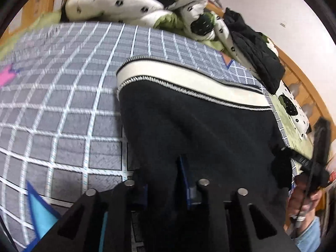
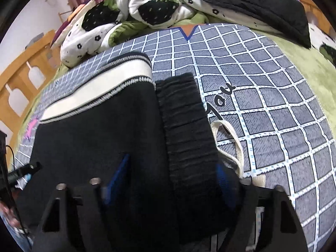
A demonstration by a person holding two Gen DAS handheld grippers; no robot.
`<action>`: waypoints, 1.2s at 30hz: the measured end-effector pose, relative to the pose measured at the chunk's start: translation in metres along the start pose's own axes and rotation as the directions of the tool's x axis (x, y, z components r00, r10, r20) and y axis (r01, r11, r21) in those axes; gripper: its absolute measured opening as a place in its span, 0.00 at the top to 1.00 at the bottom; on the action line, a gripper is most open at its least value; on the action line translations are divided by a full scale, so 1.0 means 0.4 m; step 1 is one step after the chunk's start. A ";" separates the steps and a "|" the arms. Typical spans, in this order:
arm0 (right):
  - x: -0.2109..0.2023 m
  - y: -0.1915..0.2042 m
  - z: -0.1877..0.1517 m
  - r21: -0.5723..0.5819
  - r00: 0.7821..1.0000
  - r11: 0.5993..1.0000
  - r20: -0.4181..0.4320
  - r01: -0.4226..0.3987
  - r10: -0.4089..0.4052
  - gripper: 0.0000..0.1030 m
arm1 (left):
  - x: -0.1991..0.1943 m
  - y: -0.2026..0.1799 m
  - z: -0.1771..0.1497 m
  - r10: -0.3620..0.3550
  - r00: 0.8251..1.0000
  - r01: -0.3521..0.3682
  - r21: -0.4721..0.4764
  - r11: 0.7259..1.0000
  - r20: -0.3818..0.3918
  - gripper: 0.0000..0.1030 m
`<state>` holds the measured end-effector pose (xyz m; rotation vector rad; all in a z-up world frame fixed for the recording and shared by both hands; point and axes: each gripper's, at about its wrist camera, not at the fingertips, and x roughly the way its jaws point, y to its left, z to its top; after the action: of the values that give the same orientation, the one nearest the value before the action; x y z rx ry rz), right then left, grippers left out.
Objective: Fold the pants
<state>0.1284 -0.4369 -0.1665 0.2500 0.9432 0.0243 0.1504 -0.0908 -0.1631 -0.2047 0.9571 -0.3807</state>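
Left gripper (image 1: 162, 180) pinching black pants (image 1: 189, 121); right gripper (image 2: 172, 180) clamped wide on waistband (image 2: 182, 126).

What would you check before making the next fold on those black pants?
1. Left gripper has cloth between its fingers: ok.
2. Right gripper over the ribbed waistband: ok; firm grip: cannot tell.
3. Pants lying on the checked mat: ok.
4. White drawstring tucked in: not ok, it loops out.
5. Heaped quilt apart from the pants: ok.
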 end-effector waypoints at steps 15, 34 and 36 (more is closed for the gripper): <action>-0.160 0.224 0.029 0.078 0.954 0.965 0.188 -0.251 0.233 0.91 | -0.269 0.157 0.171 0.044 0.990 -0.049 0.034 0.998 0.135 0.90; -0.069 0.391 -0.005 -0.122 0.986 0.988 0.128 -0.093 0.108 0.63 | -0.157 0.398 0.109 0.173 0.985 -0.172 -0.033 0.984 0.004 0.45; -0.075 0.416 0.023 -0.135 0.981 0.987 0.158 -0.091 0.112 0.61 | -0.160 0.424 0.114 0.179 0.984 -0.178 -0.063 0.982 0.012 0.45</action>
<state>0.1327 -0.2811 -0.1003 0.1787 0.7594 0.1558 0.1930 0.0903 -0.1458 -0.1768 0.9627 -0.1846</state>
